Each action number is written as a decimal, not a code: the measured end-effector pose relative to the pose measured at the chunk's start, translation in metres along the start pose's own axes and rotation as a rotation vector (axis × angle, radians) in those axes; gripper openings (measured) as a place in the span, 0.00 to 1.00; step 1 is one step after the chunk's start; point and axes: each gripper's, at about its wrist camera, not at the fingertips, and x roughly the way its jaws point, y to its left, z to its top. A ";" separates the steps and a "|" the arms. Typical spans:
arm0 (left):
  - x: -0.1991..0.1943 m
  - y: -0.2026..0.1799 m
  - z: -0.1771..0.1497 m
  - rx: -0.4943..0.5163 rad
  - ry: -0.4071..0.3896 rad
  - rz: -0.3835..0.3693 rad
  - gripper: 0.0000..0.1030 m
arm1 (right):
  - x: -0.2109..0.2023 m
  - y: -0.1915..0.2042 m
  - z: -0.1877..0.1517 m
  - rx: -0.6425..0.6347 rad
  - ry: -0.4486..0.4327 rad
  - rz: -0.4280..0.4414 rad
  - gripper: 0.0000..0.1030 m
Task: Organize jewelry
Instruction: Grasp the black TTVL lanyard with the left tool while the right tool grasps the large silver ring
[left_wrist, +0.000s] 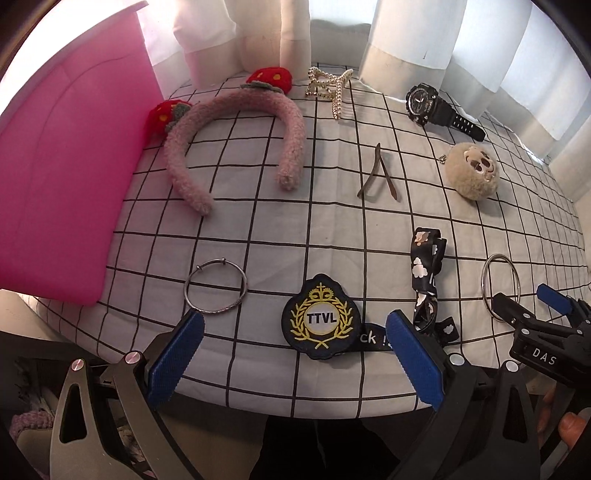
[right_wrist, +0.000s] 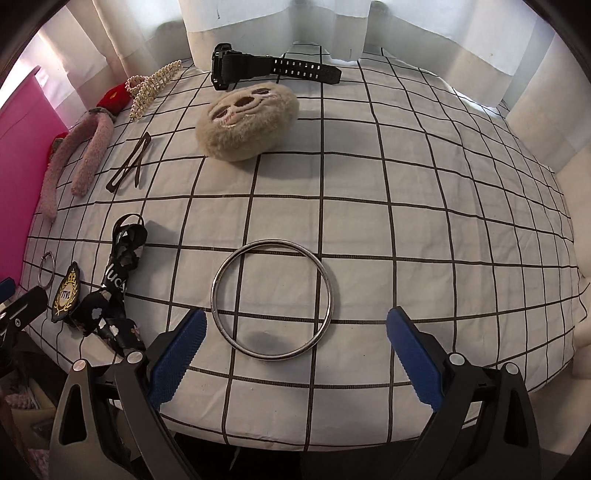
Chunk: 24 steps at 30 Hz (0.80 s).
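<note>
Altogether, two metal bangles lie on the checked cloth (right_wrist: 406, 184): the large bangle (right_wrist: 271, 299) just ahead of the released right gripper (right_wrist: 295, 332), the small bangle (left_wrist: 216, 286) beside the released, empty left gripper (left_wrist: 295, 336); one watch (right_wrist: 266, 68) lies at the far edge.

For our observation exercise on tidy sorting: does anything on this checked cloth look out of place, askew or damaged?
Nothing looks damaged or spilled. One oddity: the crumpled black cloud-print lanyard overlaps the embroidered black-and-gold TTVL badge, while the other pieces lie apart. Both tools are open and hold nothing.
</note>
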 end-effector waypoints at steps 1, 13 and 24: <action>0.002 -0.003 -0.001 0.003 0.000 0.000 0.94 | 0.003 0.000 0.001 -0.009 0.000 -0.007 0.91; 0.008 -0.051 0.002 0.085 -0.013 -0.022 0.94 | 0.014 0.000 0.004 -0.059 -0.033 0.004 0.91; 0.019 -0.068 0.007 0.094 0.009 -0.075 0.94 | 0.019 -0.001 0.000 -0.098 -0.070 0.005 0.91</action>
